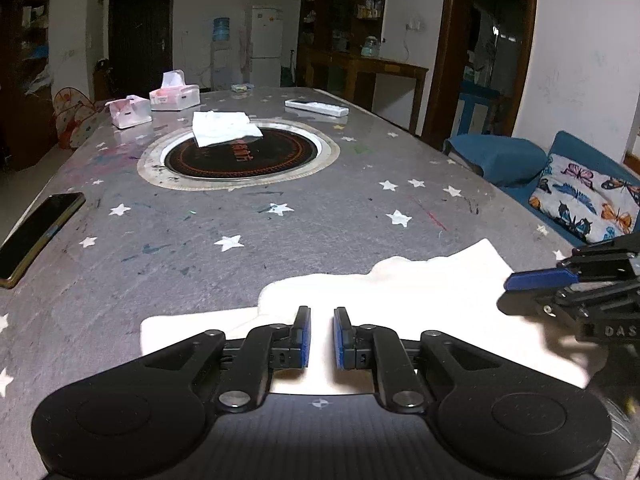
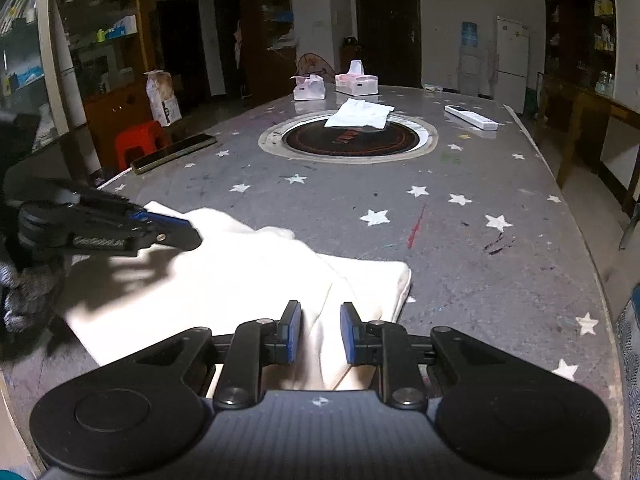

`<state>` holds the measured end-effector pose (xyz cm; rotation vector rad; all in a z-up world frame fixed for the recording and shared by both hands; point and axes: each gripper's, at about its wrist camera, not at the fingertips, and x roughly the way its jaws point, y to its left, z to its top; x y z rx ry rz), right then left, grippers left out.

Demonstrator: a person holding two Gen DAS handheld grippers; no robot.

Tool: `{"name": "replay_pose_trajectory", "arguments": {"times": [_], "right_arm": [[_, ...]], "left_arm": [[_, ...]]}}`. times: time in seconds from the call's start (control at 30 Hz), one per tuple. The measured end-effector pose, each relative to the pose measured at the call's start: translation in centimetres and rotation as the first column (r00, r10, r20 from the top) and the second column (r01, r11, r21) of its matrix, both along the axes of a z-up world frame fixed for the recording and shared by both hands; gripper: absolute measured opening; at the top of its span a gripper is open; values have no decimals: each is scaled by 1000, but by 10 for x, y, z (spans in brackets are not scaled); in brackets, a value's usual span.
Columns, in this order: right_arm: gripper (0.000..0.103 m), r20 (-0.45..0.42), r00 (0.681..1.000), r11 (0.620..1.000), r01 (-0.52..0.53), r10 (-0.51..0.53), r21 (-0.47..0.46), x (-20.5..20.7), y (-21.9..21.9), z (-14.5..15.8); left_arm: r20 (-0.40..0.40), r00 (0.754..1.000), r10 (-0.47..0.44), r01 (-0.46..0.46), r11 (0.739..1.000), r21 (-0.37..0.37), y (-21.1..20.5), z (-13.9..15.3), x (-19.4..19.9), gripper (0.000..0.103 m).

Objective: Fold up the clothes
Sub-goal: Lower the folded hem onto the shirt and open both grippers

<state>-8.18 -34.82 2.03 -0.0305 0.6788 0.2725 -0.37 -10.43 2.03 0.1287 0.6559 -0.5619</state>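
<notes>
Cloth lay at the near edge of the grey, star-patterned worktop (image 1: 320,208): a white garment (image 1: 400,304), partly folded and rumpled along its far side. The left tool (image 1: 322,338) hung just above its near part, blue pads parted with only white fabric showing in the gap, nothing clasped. The right tool (image 2: 320,334) was poised over the other end, straddling a raised crease in the fabric with its fingers spread wider and not closed on it. Each tool showed at the edge of the other's view, close over the same garment. Farther off, a second white cloth (image 1: 224,128), folded, rested partly on the round dark insert (image 1: 240,156) at the middle of the worktop. Beyond it stood two tissue boxes (image 1: 174,96), a white remote (image 1: 316,108) to one side, and a dark phone (image 1: 38,236) by the left edge.
</notes>
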Motion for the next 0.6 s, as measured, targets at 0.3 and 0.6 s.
{"name": "replay_pose_trajectory", "arguments": {"times": [0.3,0.6], "right_arm": [[21,42,996,997,-72,73,-38,-20,23,10],[22,41,989,989,-138,141,-61,-39,45,5]], "left_arm": [[31,1000,-3,4,999,-41,31,12,-51,14],[-13,998,68,-68,995,-73,63,-4,-67,15]]}}
